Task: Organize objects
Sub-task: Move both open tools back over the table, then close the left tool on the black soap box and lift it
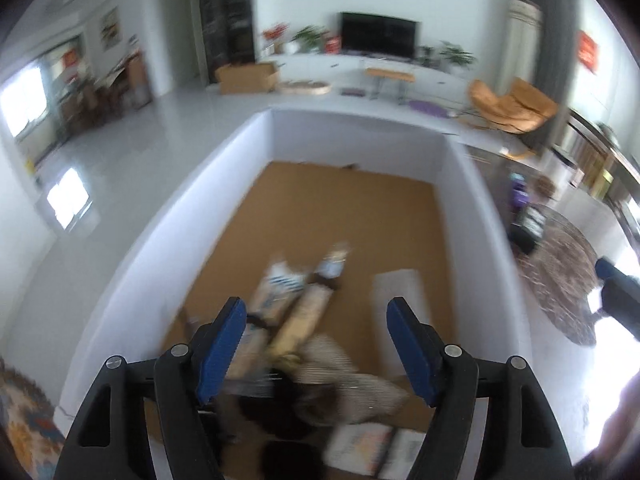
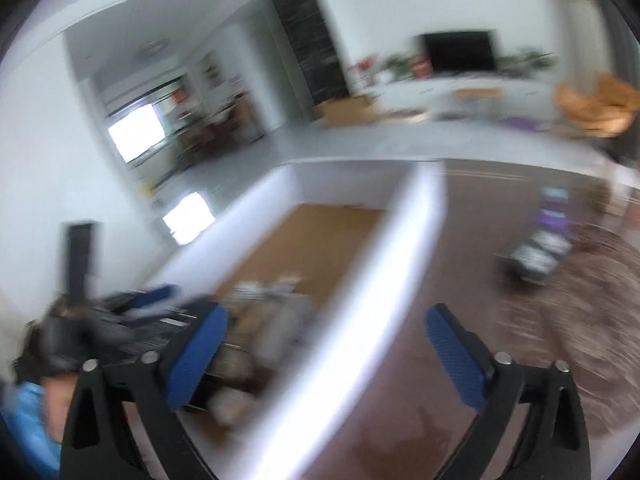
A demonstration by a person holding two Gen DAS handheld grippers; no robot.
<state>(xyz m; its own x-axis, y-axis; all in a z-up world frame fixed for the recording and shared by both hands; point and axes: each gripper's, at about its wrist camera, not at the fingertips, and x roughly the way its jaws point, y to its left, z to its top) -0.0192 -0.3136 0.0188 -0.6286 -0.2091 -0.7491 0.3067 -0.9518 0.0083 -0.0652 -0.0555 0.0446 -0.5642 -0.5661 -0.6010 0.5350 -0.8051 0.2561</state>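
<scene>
The left wrist view looked straight down into the white box (image 1: 256, 184), whose brown floor held a blurred pile of packets (image 1: 296, 304) and a striped pouch (image 1: 344, 384) at lower centre. The left gripper (image 1: 316, 328) hung above that pile with its jaws apart, nothing pressed between the blue pads. Only the right wrist view showed the box's near wall (image 2: 360, 300) cutting diagonally across the frame, between the fingers of the right gripper (image 2: 328, 340), which stood wide open and empty. A patterned rug (image 2: 580, 320) lay at the right, with dark packages (image 2: 540, 252) on the floor beyond. A television (image 1: 378, 34) stood against the far wall, top centre.
</scene>
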